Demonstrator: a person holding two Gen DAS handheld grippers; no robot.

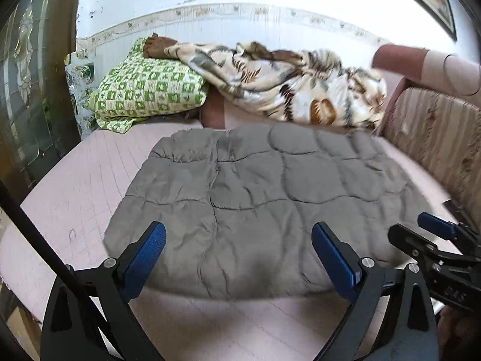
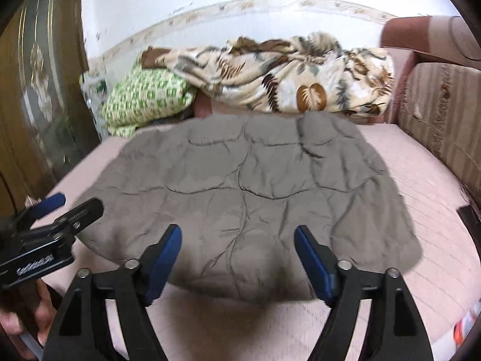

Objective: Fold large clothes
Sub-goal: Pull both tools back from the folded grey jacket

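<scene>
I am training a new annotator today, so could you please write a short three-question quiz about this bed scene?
1. True or false: the left gripper is clamped on the grey quilted garment.
2. What lies at the head of the bed on the left? A) green checked pillow B) red towel C) blue bag
3. Fill in: the leaf-patterned blanket lies ____ the grey garment, against the wall.

Key
1. False: both its jaws and those of the right gripper stand open with nothing between them, above the garment's near edge.
2. A, the green checked pillow.
3. Beyond.
</scene>
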